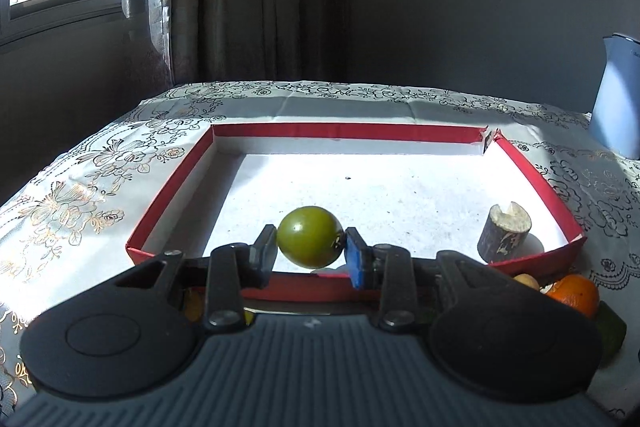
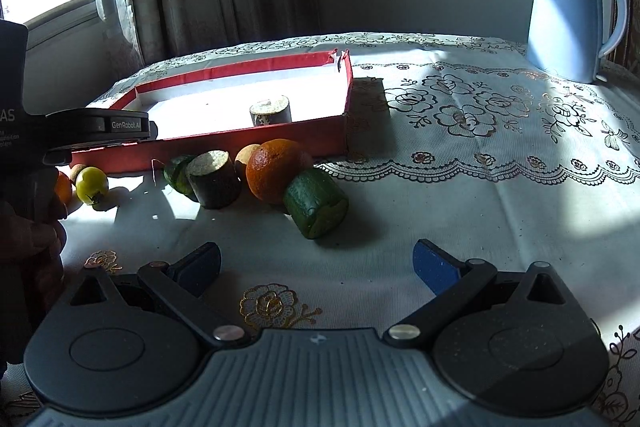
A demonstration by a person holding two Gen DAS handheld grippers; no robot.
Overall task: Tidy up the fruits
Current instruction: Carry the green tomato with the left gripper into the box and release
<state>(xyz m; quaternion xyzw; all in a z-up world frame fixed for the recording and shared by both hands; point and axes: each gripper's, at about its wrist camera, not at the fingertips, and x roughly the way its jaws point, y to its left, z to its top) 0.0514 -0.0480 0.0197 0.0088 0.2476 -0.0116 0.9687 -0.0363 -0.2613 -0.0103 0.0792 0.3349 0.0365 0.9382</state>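
Gripping a green tomato [image 1: 307, 237], left tongs [image 1: 309, 251]; only right view shows right tongs [image 2: 317, 266] released.

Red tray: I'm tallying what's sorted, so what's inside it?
Inside the red tray stands one cut log-like piece. The left gripper hides its near strip.

"GenRobot.AI" is printed in pale letters on the black body of the left tool [image 2: 102, 131], seen from the right wrist view. "Midea" is read near the top of the blue kettle [image 2: 568, 15]. Partial letters "AS" are seen at the left edge; smaller lines below cannot be read.
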